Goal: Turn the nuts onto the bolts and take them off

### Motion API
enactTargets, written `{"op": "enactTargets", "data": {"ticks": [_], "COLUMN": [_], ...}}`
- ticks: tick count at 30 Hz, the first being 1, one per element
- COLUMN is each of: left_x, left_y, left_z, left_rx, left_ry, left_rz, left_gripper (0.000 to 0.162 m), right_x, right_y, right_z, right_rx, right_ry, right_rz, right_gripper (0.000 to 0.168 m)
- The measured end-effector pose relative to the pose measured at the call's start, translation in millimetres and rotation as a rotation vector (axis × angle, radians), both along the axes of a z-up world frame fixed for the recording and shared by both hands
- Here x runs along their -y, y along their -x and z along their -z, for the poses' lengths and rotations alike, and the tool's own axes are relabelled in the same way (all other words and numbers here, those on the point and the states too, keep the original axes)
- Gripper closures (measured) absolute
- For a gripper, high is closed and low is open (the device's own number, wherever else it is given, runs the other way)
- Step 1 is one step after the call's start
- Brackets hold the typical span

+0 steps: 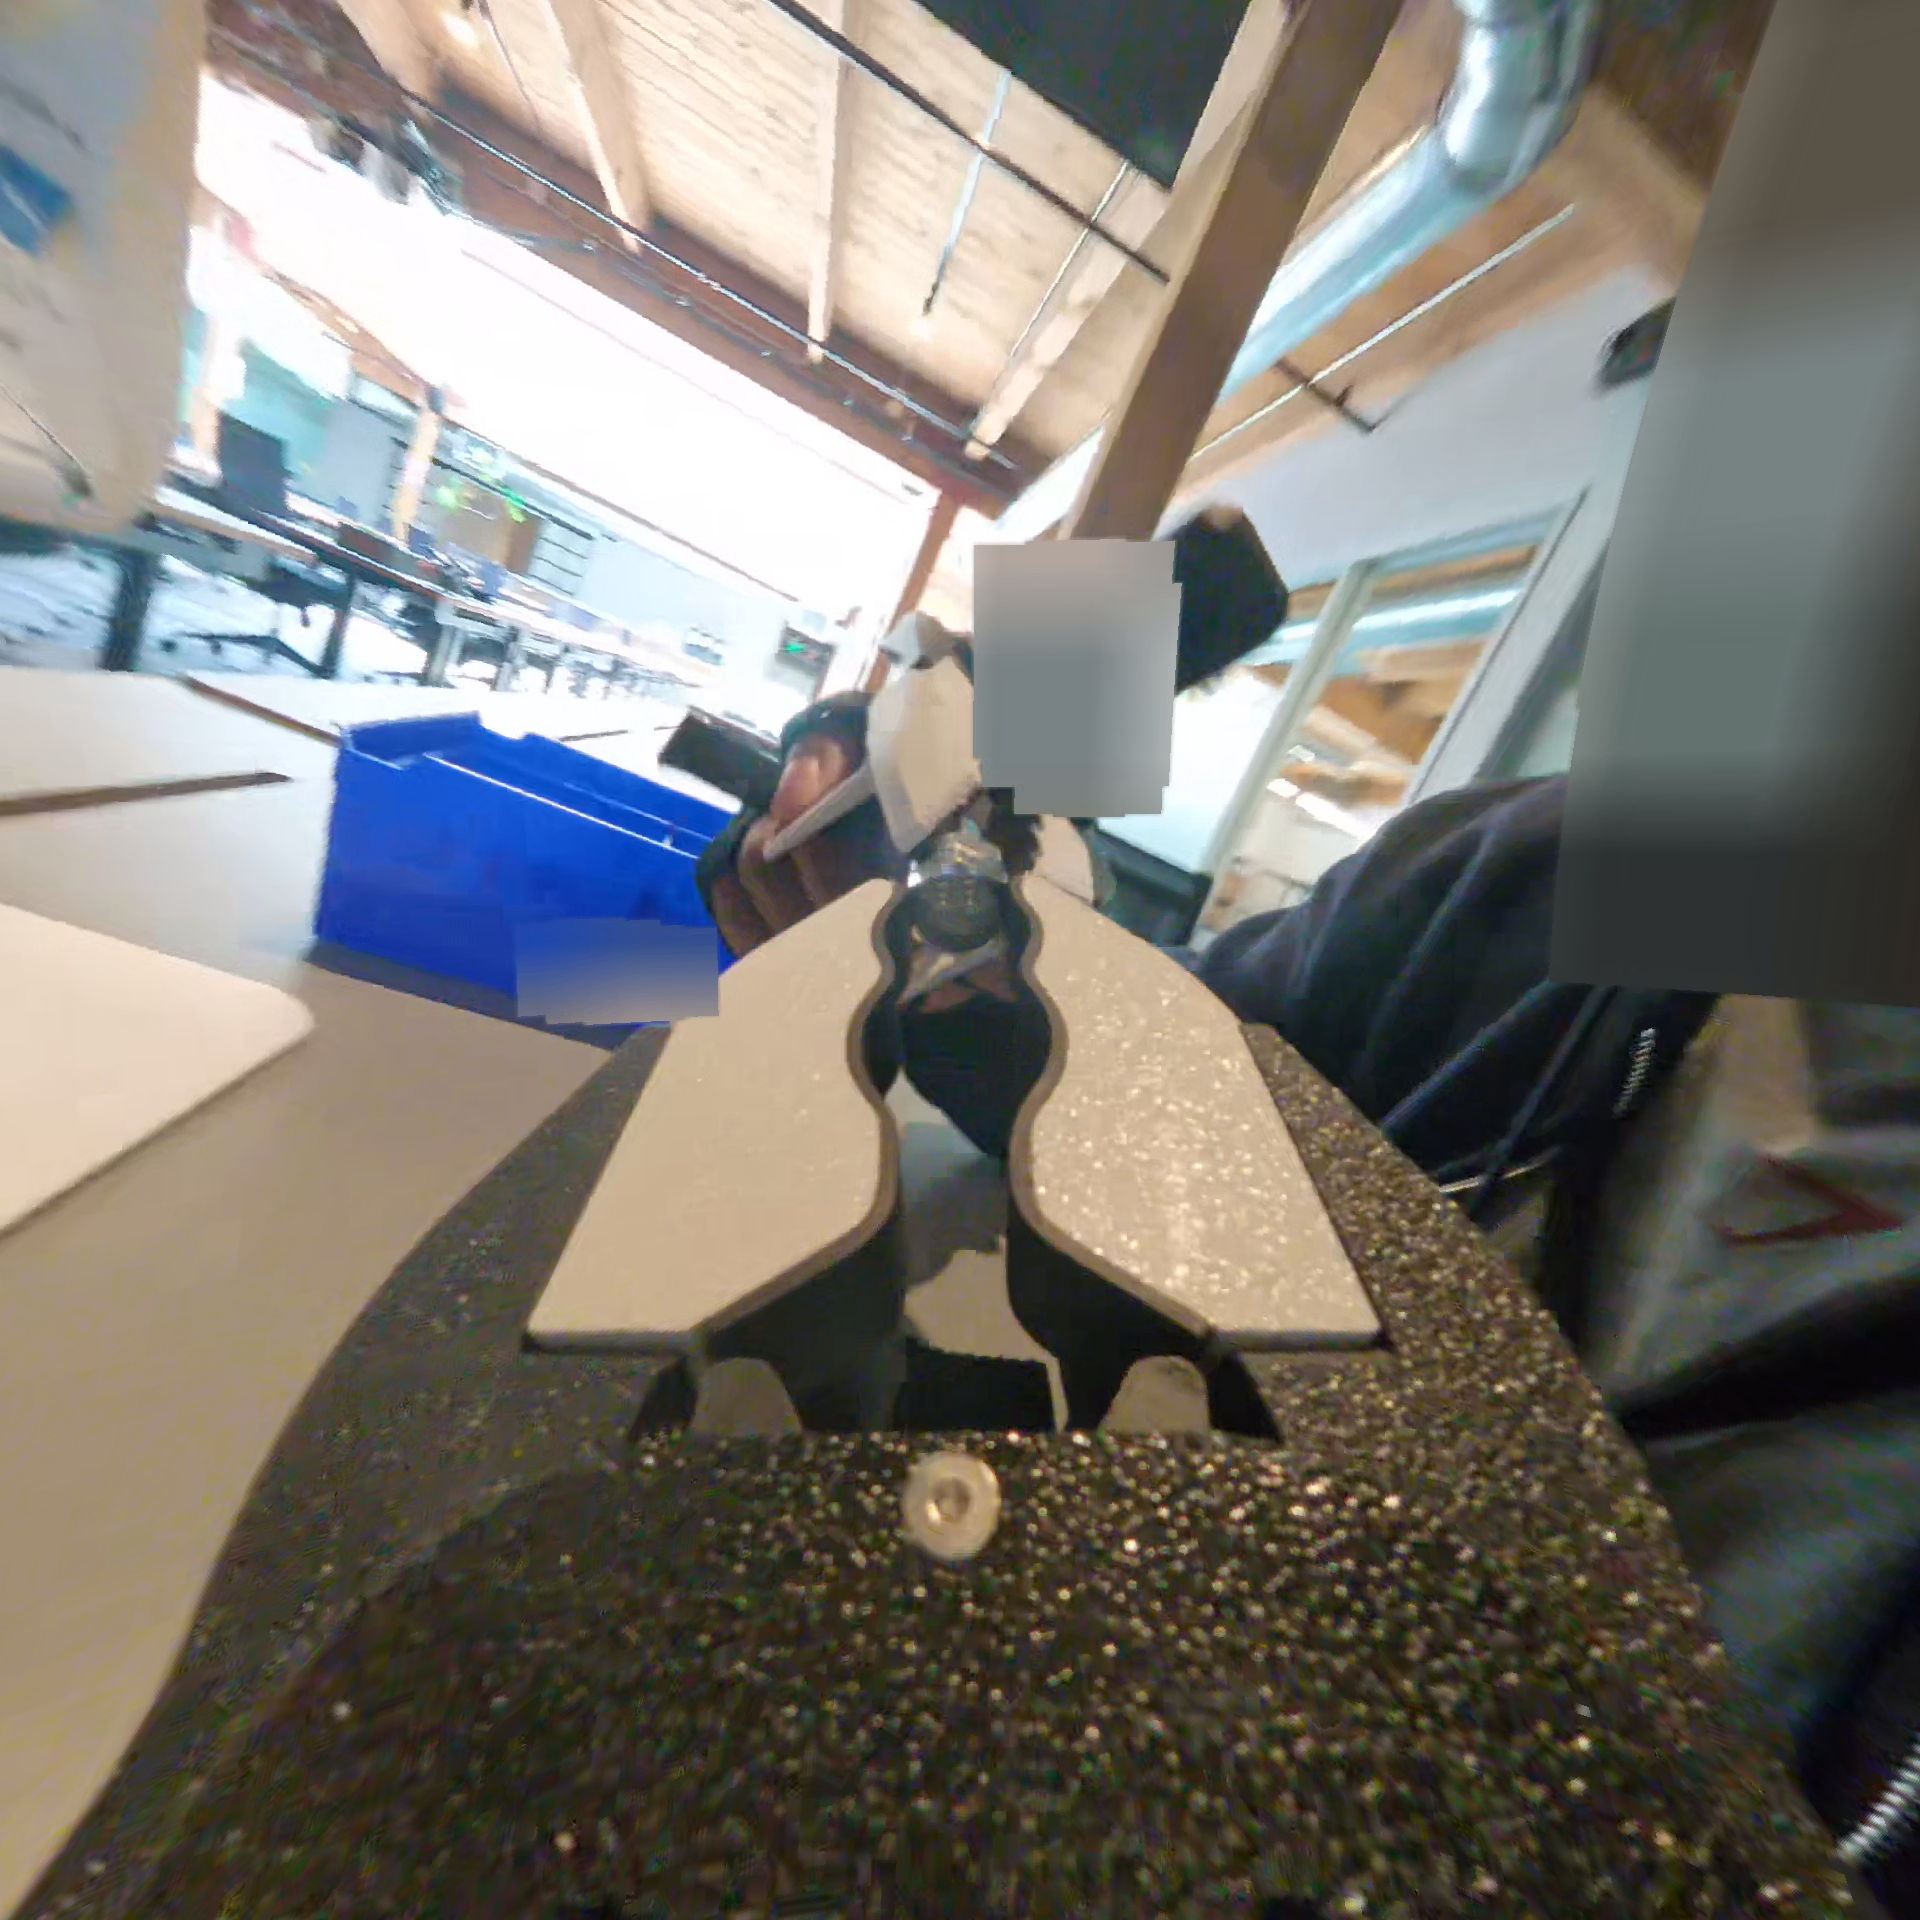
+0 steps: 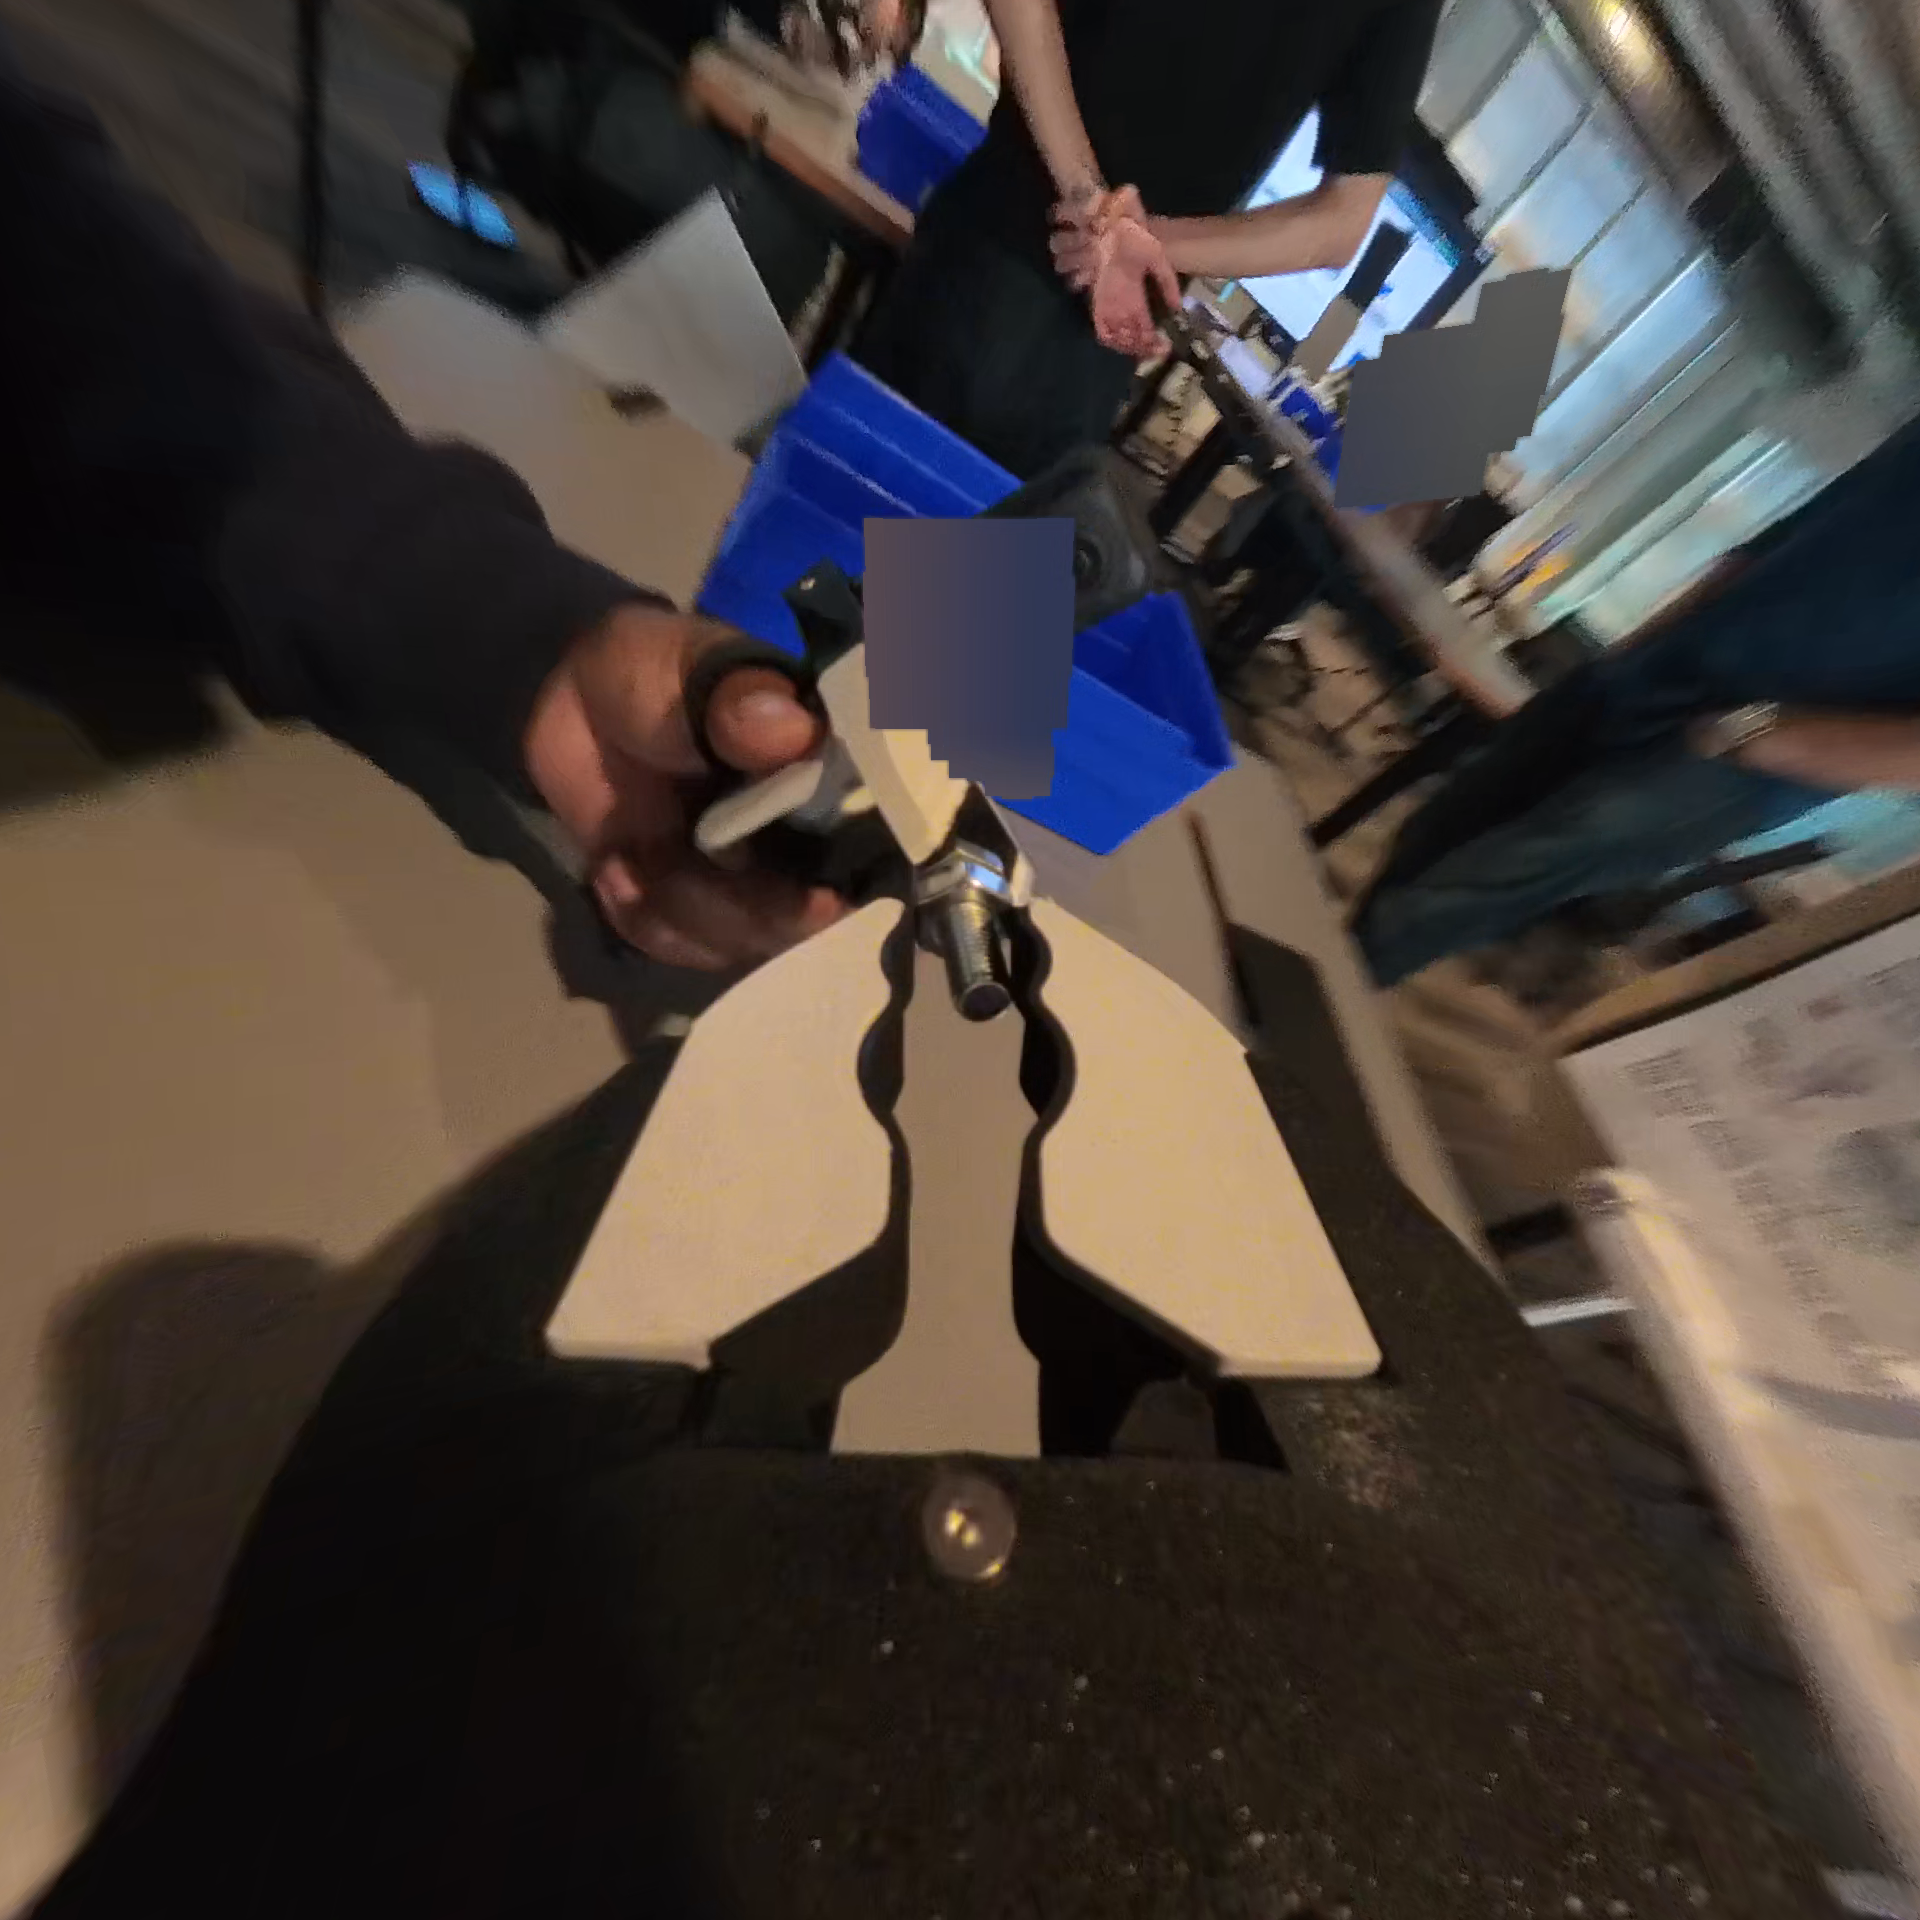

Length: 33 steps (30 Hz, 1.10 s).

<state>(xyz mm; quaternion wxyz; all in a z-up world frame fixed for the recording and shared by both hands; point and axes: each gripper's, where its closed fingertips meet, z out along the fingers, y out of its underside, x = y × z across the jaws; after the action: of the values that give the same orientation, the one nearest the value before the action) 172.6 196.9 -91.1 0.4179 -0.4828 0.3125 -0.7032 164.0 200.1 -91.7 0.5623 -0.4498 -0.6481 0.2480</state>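
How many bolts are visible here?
1. The bolt is held in the air by the left gripper, its threaded end reaching between the fingers of the right gripper. More may sit hidden in the blue bin.

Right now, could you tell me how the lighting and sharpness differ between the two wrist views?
Left wrist view: windows blown out white, blue bin smeared, left claw fairly sharp. Right wrist view: dimmer and warmer, background motion-blurred, dark shadows on the table, bolt fairly sharp.
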Motion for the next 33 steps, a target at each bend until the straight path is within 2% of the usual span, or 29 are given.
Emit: {"op": "enactTargets", "data": {"ticks": [2, 3, 4, 6, 8, 10, 14, 17, 21, 30, 33], "left_x": [0.4, -0.6, -1.2, -0.8, -1.8, -4.1, -4.9, -2.2, 0.0, -0.4, -1.2], "left_y": [-1.5, -1.8, -1.2, 3.4, 8.7, 13.4, 14.1, 10.7, 7.9, 7.0, 7.3], "left_z": [2.3, 3.1, 2.2, -4.6, -9.9, -13.1, -11.8, -10.6, -8.8, -6.6, -6.6], "left_rx": [0.013, 0.007, 0.001, -0.001, -0.029, -0.069, -0.183, -0.231, -0.252, -0.272, -0.272], "left_ry": [0.033, 0.021, -0.007, -0.087, -0.182, -0.28, -0.479, -0.572, -0.608, -0.626, -0.623], "left_rz": [0.027, 0.01, -0.013, -0.065, -0.139, -0.222, -0.355, -0.402, -0.408, -0.417, -0.422], "left_gripper": [0.146, 0.146, 0.146, 0.146, 0.146, 0.146, 0.145, 0.146, 0.146, 0.145, 0.145], "right_x": [0.1, -1.2, -2.1, -6.5, -7.4, -6.6, -5.9, -1.0, 1.3, -2.7, -0.8], "right_y": [-1.5, -2.0, -1.7, -0.8, -1.5, -2.4, 1.1, 6.7, 9.5, 5.4, 6.2], "right_z": [2.7, 3.6, 3.8, -0.5, -8.8, -18.9, -20.7, -11.7, -9.8, -12.3, -10.9], "right_rx": [0.038, 0.047, 0.042, -0.013, -0.098, -0.191, -0.257, -0.232, -0.237, -0.247, -0.23], "right_ry": [-0.188, -0.211, -0.167, 0.025, 0.238, 0.471, 0.922, 1.108, 1.169, 1.161, 1.146], "right_rz": [0.03, 0.045, 0.047, 0.042, -0.002, -0.064, -0.153, -0.181, -0.19, -0.174, -0.174], "right_gripper": [0.151, 0.15, 0.139, 0.113, 0.105, 0.106, 0.123, 0.125, 0.13, 0.14, 0.15]}}
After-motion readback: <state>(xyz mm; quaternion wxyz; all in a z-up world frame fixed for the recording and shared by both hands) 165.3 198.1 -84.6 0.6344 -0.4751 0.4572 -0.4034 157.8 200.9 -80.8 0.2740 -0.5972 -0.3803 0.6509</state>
